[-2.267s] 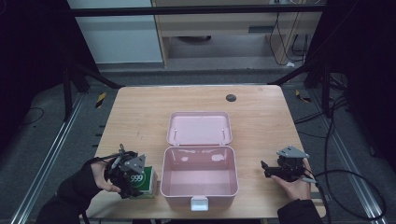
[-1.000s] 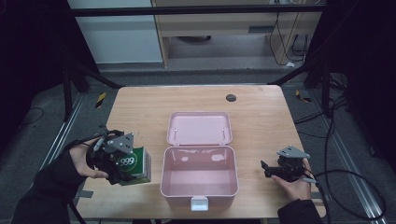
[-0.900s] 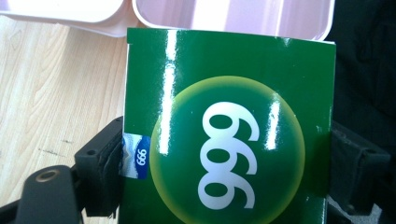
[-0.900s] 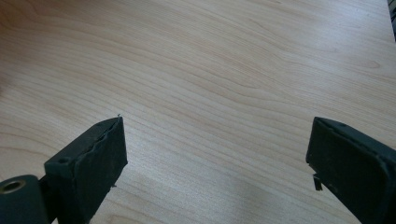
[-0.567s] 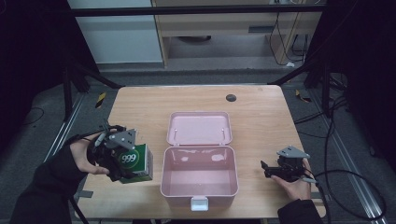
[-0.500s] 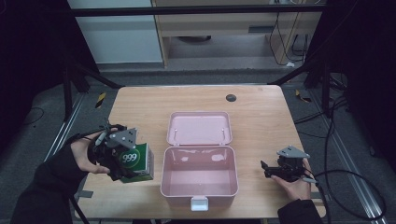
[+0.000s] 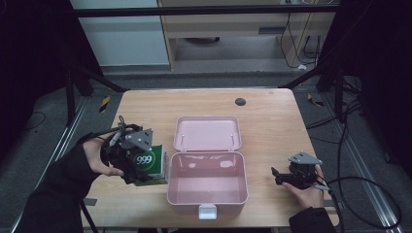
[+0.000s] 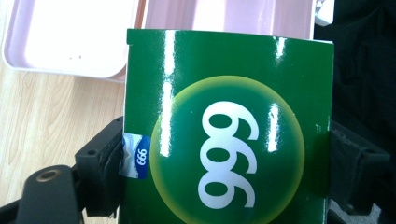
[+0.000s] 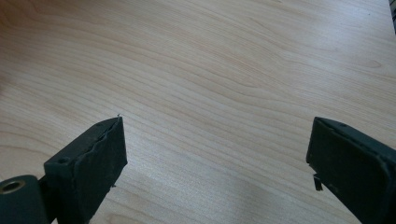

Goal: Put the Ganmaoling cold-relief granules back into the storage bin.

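Note:
A green box marked 999 (image 7: 150,165) is clamped between the jaws of my left gripper (image 7: 141,167), just left of the open pink case (image 7: 206,194). In the left gripper view the green box (image 8: 229,126) covers most of the frame, with a black jaw pressed on each side and the pink case (image 8: 70,37) behind it. The case's lid (image 7: 208,134) lies flat behind its tray. My right gripper (image 7: 278,177) rests low on the table to the right of the case. In the right gripper view my right gripper (image 9: 217,158) is open over bare wood.
The wooden table (image 7: 272,121) has a small dark round hole cover (image 7: 240,101) near its far edge. A white latch (image 7: 207,211) sticks out at the case's front. Cables (image 7: 359,189) trail off the table's right side.
My left gripper has carried the green box from the table's front edge up and slightly away, staying left of the case. The right gripper has not moved.

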`<state>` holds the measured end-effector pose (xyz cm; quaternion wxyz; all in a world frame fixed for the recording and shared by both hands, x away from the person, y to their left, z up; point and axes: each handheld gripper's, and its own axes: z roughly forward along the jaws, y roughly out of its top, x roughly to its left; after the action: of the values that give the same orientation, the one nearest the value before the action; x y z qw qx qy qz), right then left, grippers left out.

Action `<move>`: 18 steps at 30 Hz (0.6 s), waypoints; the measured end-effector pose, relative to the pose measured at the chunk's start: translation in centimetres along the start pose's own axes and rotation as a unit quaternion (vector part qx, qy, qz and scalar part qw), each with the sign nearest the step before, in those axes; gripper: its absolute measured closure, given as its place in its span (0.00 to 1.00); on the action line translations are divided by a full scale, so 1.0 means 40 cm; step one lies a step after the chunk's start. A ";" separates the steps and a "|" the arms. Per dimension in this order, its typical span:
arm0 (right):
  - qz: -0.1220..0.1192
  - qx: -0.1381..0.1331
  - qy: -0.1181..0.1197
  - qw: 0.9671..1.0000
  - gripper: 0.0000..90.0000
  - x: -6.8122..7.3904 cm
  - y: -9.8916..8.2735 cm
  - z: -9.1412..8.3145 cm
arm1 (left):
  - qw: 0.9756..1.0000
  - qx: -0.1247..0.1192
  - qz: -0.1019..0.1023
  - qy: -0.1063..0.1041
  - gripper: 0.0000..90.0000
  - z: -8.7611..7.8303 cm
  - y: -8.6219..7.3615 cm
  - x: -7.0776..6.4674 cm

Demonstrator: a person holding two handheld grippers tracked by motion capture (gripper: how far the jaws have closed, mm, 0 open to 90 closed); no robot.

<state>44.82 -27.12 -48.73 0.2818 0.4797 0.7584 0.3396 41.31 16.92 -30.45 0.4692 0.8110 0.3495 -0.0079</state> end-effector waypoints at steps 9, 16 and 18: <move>0.001 0.001 0.000 1.000 0.06 0.001 0.000 0.000 | 1.000 0.014 0.016 -0.016 0.16 0.022 0.021 -0.023; 0.002 0.001 0.000 1.000 0.06 0.002 -0.001 0.000 | 0.982 0.121 0.143 -0.038 0.16 0.020 0.055 -0.003; 0.002 0.001 0.001 1.000 0.06 0.001 -0.001 0.000 | 0.966 0.163 0.196 -0.046 0.16 0.017 0.070 0.009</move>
<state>44.79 -27.08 -48.76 0.2801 0.4813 0.7581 0.3394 43.43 15.71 -28.83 0.3385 0.9280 0.1552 -0.0099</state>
